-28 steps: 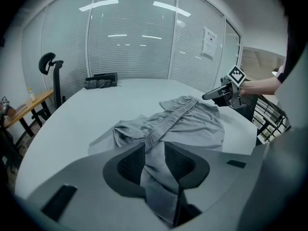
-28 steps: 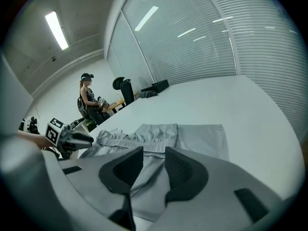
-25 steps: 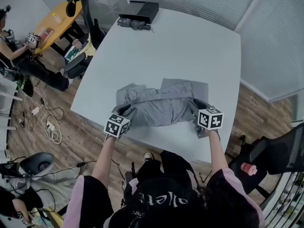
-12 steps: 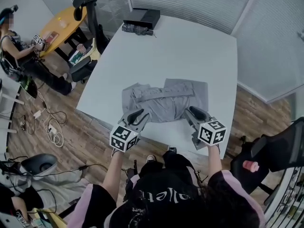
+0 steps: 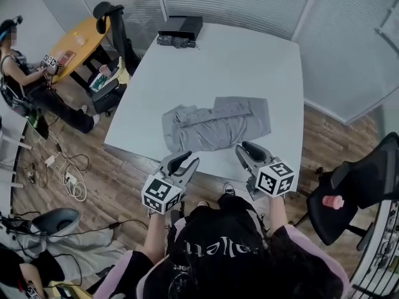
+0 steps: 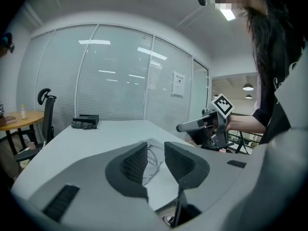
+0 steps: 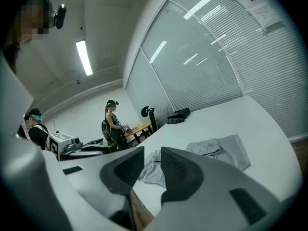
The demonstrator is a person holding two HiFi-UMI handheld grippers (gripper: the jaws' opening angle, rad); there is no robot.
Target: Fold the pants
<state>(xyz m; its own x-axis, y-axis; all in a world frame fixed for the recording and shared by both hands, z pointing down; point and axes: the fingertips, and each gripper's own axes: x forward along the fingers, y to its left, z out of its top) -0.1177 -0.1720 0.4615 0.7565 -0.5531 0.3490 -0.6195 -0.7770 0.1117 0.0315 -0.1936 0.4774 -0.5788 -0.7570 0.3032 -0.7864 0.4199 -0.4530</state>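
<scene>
Pants (image 5: 215, 124) matt creased cloth; table (image 5: 237, 61) smooth, matt

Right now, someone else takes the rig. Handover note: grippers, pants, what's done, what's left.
Left gripper: jaws apart, empty, at the near edge of the table, short of the pants.
Right gripper: jaws closing with nothing between them, also at the near edge and not touching the pants.
Pants: on the table's near half, in a wide folded bundle with a rumpled left end.
Done: looks like at least one fold.
Left: probably smooth the left end and fold once more.
</scene>
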